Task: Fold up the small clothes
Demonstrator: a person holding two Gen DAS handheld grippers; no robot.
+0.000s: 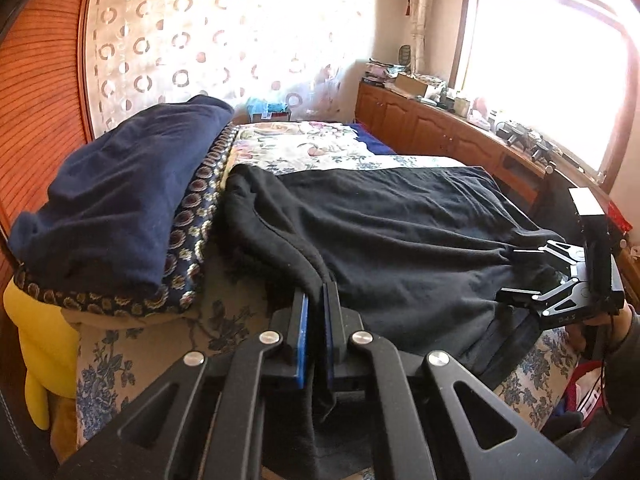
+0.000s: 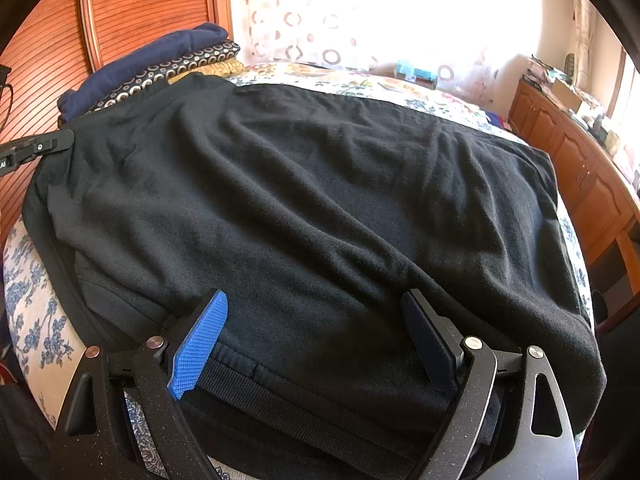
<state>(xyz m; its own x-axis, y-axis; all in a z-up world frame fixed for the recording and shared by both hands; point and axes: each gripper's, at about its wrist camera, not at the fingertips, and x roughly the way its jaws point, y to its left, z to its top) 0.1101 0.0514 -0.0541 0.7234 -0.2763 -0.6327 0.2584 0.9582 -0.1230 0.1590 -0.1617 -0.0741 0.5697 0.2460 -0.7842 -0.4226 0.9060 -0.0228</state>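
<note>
Floral bedspread [image 1: 312, 142] across the bed. Folded navy blanket [image 1: 120, 196] stacked on a ring-patterned cushion [image 1: 196, 232] at far left. Yellow cushion [image 1: 44, 352] underneath. Circle-print curtain [image 1: 224, 40] behind. Cluttered wooden cabinet [image 1: 432, 124] under bright window [image 1: 548, 68], right.

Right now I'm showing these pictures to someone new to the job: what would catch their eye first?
The big black garment spread across the flowered bed fills both views. The left gripper is shut on a fold of the garment at its near edge, while the right gripper stands open over the ribbed hem. Behind, a folded navy cloth tops a pile by the wooden headboard.
</note>
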